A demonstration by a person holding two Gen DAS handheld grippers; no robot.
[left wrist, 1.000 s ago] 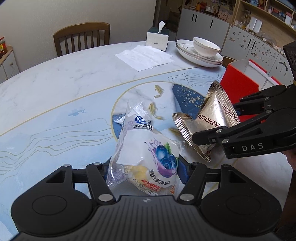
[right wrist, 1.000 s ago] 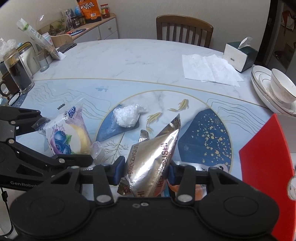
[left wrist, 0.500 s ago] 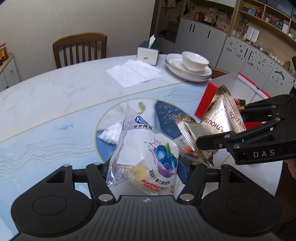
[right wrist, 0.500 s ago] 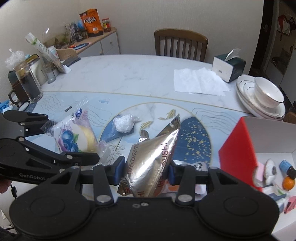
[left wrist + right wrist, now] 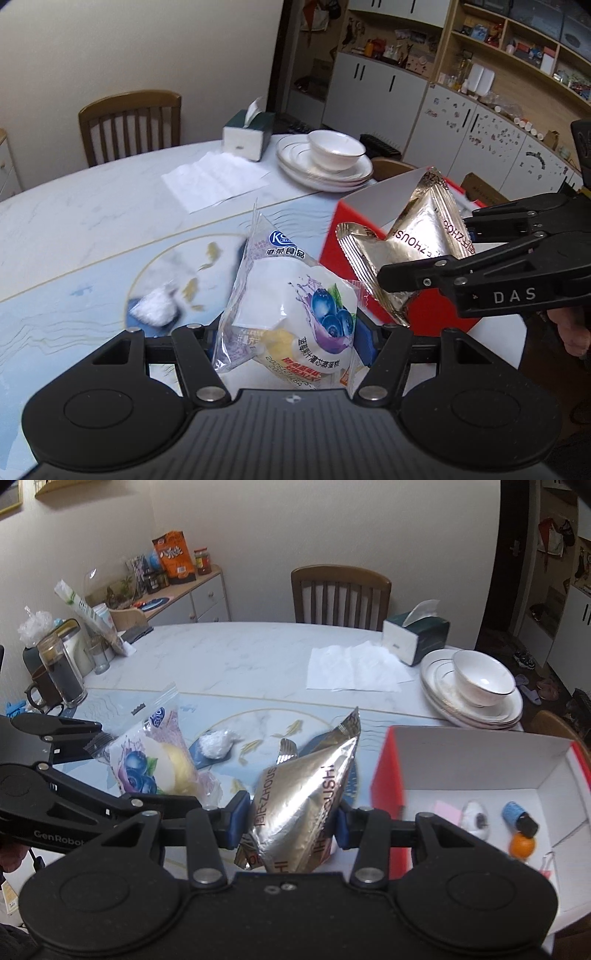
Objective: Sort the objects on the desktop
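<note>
- Foil snack pouch [image 5: 301,801], gold-silver, printed lettering: your right gripper [image 5: 290,821] has its jaws clamped on the pouch's lower part. You hold it in the air just beside the red wall of the box, not yet over the opening.
- Clear plastic packet of blueberry cake [image 5: 295,314], blue logo at the top: your left gripper [image 5: 288,339] has its jaws closed on the packet's lower part. It stands upright and off the tabletop, just left of the foil pouch.
- Red cardboard box [image 5: 480,760], white inside, open at the top: it sits at the near right of the tabletop [image 5: 236,661]. Already inside are a small blue-and-black bottle [image 5: 519,818], a small orange ball [image 5: 522,845], a pink paper note [image 5: 448,810] and a white rounded item that you cannot identify from here.
- White crumpled wad [image 5: 216,744]: it lies loose on the tabletop's fish pattern, well apart from the box and touched by neither gripper.
- Not for sorting, by the look of it: stacked plates with a bowl [image 5: 482,681], tissue box [image 5: 415,633], flat white paper sheets [image 5: 354,668].
- Step in hand, as judged: carrying both packets to the box, two items at once.
- Next move calls for: bring the right gripper over the white interior, clear of the red wall, then part the jaws so the pouch drops in. Follow with the left packet, and keep the two grippers from knocking together. The wad probably comes after.
</note>
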